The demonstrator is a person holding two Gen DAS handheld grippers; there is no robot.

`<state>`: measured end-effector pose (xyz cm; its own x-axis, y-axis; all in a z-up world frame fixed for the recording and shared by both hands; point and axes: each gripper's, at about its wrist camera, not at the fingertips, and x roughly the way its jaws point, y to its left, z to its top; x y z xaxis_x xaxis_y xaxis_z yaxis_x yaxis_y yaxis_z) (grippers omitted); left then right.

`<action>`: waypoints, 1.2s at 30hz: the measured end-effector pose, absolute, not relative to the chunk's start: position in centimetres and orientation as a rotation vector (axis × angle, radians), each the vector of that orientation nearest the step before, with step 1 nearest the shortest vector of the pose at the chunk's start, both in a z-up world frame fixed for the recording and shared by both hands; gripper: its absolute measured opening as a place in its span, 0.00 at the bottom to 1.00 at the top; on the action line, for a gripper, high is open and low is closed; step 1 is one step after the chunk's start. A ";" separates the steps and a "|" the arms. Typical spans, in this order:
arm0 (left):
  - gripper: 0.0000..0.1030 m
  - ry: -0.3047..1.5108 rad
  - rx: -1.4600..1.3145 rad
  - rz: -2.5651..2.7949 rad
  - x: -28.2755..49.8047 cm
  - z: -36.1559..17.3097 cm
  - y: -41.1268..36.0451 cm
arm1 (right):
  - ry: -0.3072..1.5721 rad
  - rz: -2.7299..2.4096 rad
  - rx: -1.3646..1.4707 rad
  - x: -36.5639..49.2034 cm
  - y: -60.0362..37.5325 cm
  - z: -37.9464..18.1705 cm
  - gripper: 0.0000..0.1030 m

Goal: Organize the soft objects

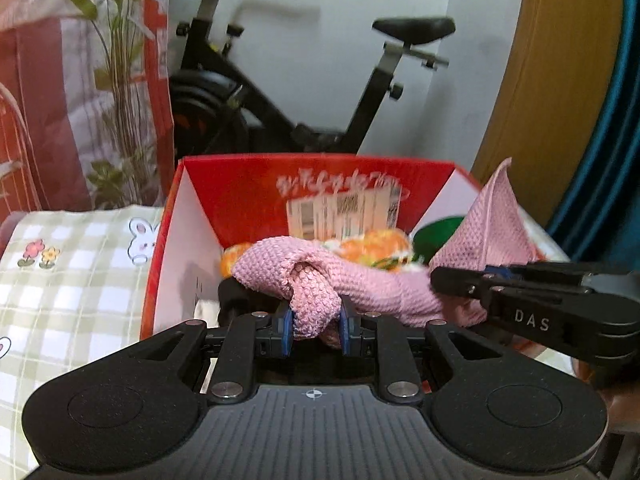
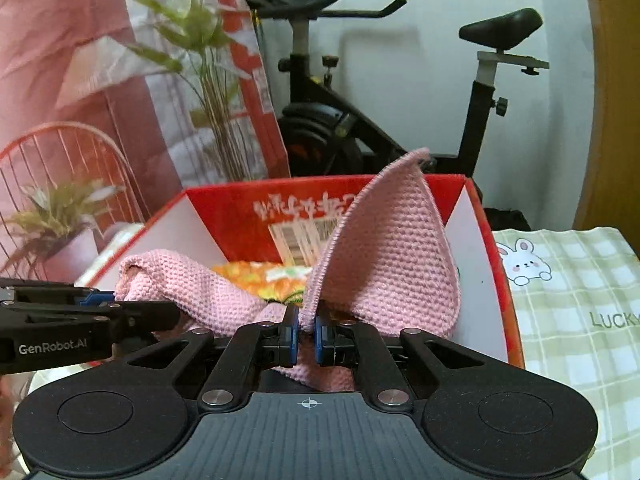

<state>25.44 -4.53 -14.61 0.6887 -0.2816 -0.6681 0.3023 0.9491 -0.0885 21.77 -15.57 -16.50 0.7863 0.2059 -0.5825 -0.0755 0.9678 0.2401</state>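
A pink knitted cloth (image 1: 360,284) hangs between both grippers over a red cardboard box (image 1: 240,188). My left gripper (image 1: 316,326) is shut on a bunched fold of the cloth. My right gripper (image 2: 307,334) is shut on the other end of the pink cloth (image 2: 392,248), whose corner stands up in a peak. From the left wrist view the right gripper (image 1: 472,280) comes in from the right. Inside the red box (image 2: 494,264) lies an orange and white soft toy (image 2: 264,276), partly hidden under the cloth. The same toy (image 1: 372,248) shows behind the cloth in the left view.
The box stands on a green checked tablecloth (image 1: 68,280) printed with rabbits. Behind it are a black exercise bike (image 1: 320,80), a potted plant (image 1: 120,80) and a red and white curtain (image 1: 32,100). A wooden panel (image 1: 560,80) stands at the right.
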 end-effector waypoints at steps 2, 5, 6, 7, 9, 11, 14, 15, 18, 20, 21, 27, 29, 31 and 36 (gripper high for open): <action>0.23 0.749 0.035 -0.324 25.4 -15.0 -4.1 | 0.664 0.152 0.212 22.0 -15.5 -17.0 0.07; 0.28 0.745 0.041 -0.317 25.3 -15.0 -3.8 | 0.672 0.150 0.220 22.1 -15.7 -17.3 0.07; 0.32 0.738 0.042 -0.312 25.2 -14.8 -3.7 | 0.670 0.152 0.215 22.0 -15.6 -17.3 0.07; 0.43 0.732 0.042 -0.309 25.1 -14.6 -3.5 | 0.669 0.154 0.209 22.0 -15.7 -17.1 0.08; 0.62 0.714 0.039 -0.306 24.8 -14.0 -3.6 | 0.659 0.153 0.189 21.7 -15.6 -16.8 0.10; 0.77 0.685 0.043 -0.302 24.2 -13.4 -3.6 | 0.647 0.145 0.174 21.2 -15.7 -16.3 0.16; 0.88 0.650 0.063 -0.288 23.8 -12.6 -3.7 | 0.621 0.128 0.139 20.4 -15.8 -15.4 0.24; 0.91 0.636 0.070 -0.279 23.5 -12.3 -3.7 | 0.615 0.122 0.128 20.1 -16.0 -15.1 0.29; 0.98 0.596 0.083 -0.256 22.7 -11.1 -3.7 | 0.592 0.111 0.110 19.0 -16.5 -14.1 0.43; 1.00 0.573 0.088 -0.242 22.3 -10.5 -3.7 | 0.582 0.100 0.092 18.2 -16.9 -13.4 0.53; 1.00 0.565 0.089 -0.234 22.0 -10.1 -3.6 | 0.575 0.094 0.083 17.8 -17.0 -13.2 0.57; 1.00 0.505 0.096 -0.177 19.8 -8.3 -3.2 | 0.530 0.051 0.069 15.2 -17.9 -11.3 0.88; 1.00 0.474 0.080 -0.181 18.8 -7.5 -2.9 | 0.505 0.042 0.073 14.3 -18.1 -10.3 0.96; 1.00 0.458 0.071 -0.168 18.1 -6.7 -2.6 | 0.478 0.029 0.080 13.3 -18.3 -9.3 1.00; 1.00 0.426 -0.007 -0.231 16.2 -4.5 -1.4 | 0.435 0.012 0.113 11.2 -18.4 -6.5 1.00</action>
<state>16.22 -1.44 -4.49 0.8848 -0.2231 -0.4091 0.2201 0.9739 -0.0551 11.16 -18.44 -6.54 0.9071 0.0359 -0.4195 0.0125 0.9936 0.1120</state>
